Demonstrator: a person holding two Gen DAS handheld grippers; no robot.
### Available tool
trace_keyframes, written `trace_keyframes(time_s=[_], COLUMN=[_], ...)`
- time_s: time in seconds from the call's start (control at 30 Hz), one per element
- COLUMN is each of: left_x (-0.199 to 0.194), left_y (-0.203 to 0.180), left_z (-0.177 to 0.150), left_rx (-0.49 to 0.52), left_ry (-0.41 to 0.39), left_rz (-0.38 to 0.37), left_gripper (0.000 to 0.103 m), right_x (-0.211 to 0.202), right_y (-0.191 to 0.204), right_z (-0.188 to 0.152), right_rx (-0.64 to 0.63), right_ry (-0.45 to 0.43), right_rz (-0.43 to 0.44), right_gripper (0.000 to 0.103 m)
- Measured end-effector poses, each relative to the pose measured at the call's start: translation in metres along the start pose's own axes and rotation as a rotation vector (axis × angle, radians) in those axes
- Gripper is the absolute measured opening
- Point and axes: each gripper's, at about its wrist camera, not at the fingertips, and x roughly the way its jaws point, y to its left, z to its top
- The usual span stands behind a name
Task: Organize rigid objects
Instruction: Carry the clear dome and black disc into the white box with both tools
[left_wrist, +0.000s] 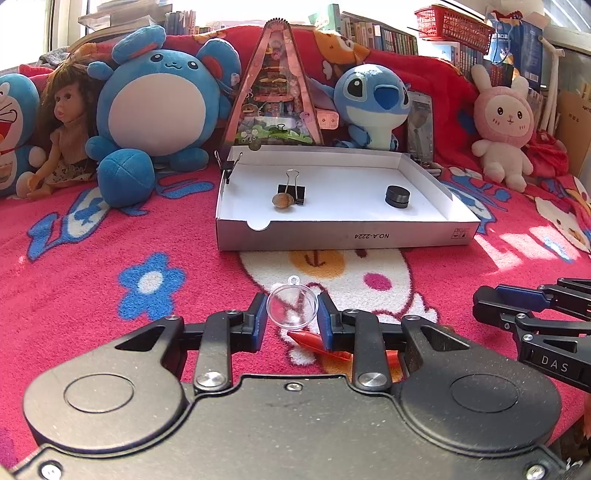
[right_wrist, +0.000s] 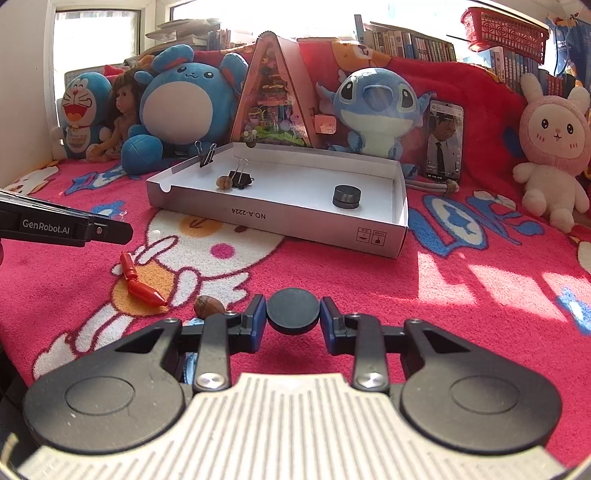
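Observation:
My left gripper (left_wrist: 291, 314) is shut on a clear plastic half-dome (left_wrist: 291, 308), held just above the pink blanket. My right gripper (right_wrist: 293, 314) is shut on a black disc (right_wrist: 293, 311). A white cardboard tray (left_wrist: 343, 234) stands ahead; it holds a black binder clip (left_wrist: 293, 190), a walnut (left_wrist: 282, 201) and a black puck (left_wrist: 398, 195), with another clip (left_wrist: 228, 164) on its left rim. A red plastic piece (right_wrist: 138, 282) and a second walnut (right_wrist: 207, 305) lie on the blanket left of my right gripper.
Plush toys, a doll (left_wrist: 64, 136), a triangular diorama (left_wrist: 275, 92) and a phone (right_wrist: 445, 140) line the back behind the tray. Books and a red basket (right_wrist: 506, 31) stand further back. The right gripper (left_wrist: 535, 317) shows at the left wrist view's right edge.

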Motion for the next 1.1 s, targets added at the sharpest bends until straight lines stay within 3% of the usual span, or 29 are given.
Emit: trace_keyframes(time_s=[0.33,0.7,1.1], left_x=[0.009,0.030,0.099], left_y=[-0.004,0.001,0.010], left_z=[0.020,0.064,0.098], left_rx=[-0.009,-0.043,-0.097], left_ry=[-0.013,-0.019,0.141], left_rz=[-0.010,-0.030,-0.045], left_gripper=[0.027,0.027,0.027], right_x=[0.005,0.029,0.084], right_y=[-0.007,-0.035,-0.063], right_z=[0.016,0.065,0.113], right_rx=[0.028,0.127,0.227], right_ry=[-0.013,-0.008,0.067], right_rz=[-0.031,-0.047,-0.039], right_gripper=[0.037,0.037,0.037])
